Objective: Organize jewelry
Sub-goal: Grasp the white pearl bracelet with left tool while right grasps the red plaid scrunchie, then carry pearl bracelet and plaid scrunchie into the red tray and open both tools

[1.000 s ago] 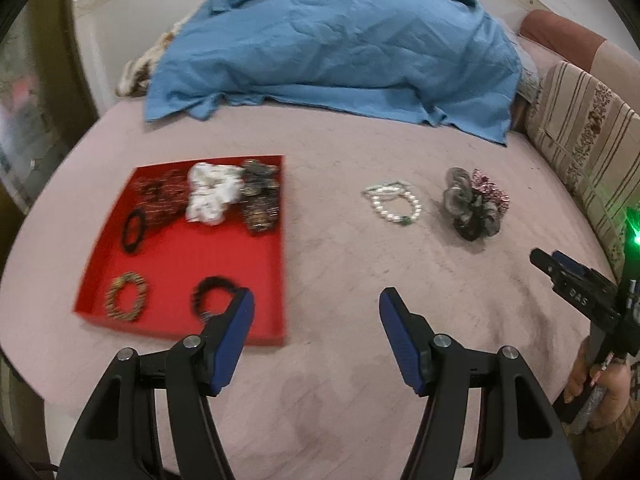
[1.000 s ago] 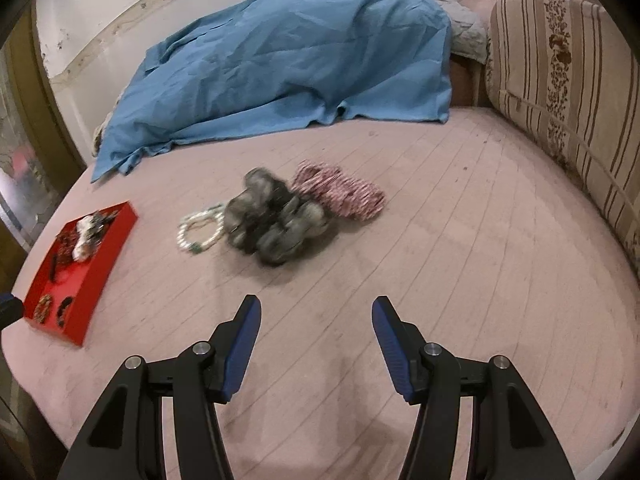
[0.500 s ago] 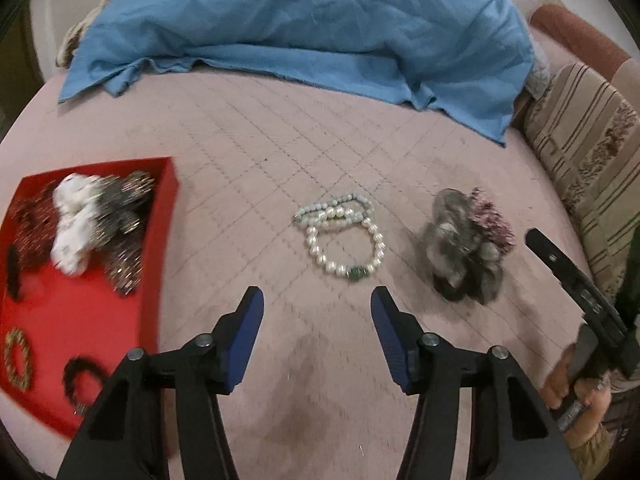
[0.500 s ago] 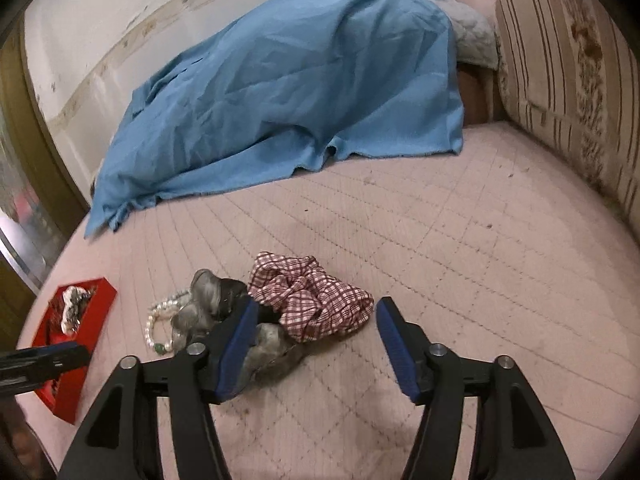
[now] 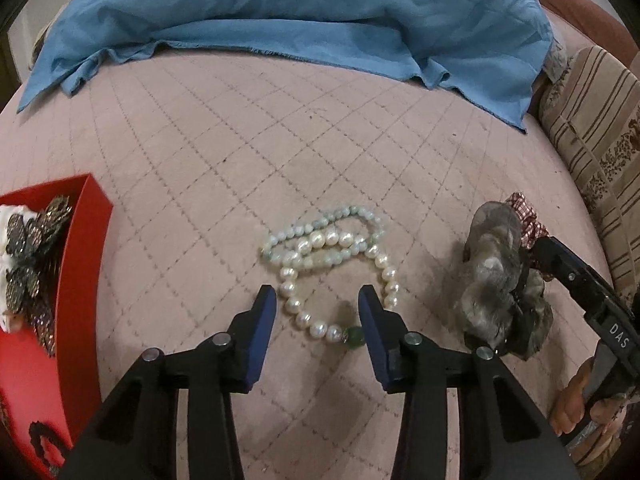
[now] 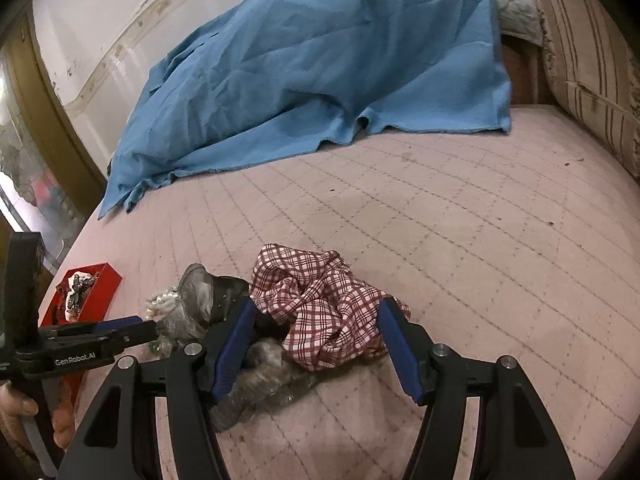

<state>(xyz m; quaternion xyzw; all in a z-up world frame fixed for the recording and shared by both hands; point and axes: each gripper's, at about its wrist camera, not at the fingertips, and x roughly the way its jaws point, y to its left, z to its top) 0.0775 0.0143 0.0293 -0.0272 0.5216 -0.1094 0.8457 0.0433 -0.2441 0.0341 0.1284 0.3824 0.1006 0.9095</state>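
Note:
A white pearl bracelet (image 5: 384, 276) with a green bead lies on the pink mattress, overlapped by a pale green bead bracelet (image 5: 320, 226). My left gripper (image 5: 316, 312) is open, its fingers on either side of the pearl bracelet's near part. A grey scrunchie (image 5: 496, 280) lies to the right. In the right wrist view my right gripper (image 6: 314, 338) is open around a red-checked scrunchie (image 6: 320, 304), with the grey scrunchie (image 6: 208, 292) beside it. A red tray (image 5: 80, 280) at left holds several scrunchies and bracelets.
A blue sheet (image 5: 304, 12) covers a heap at the back of the mattress (image 5: 240, 140). Striped cushions (image 5: 600, 136) stand along the right side. The left gripper also shows in the right wrist view (image 6: 96, 340), close to the grey scrunchie.
Both grippers moved forward and down. The left went from the tray side to the pearl bracelet. The right closed in on the checked scrunchie. Both stayed open.

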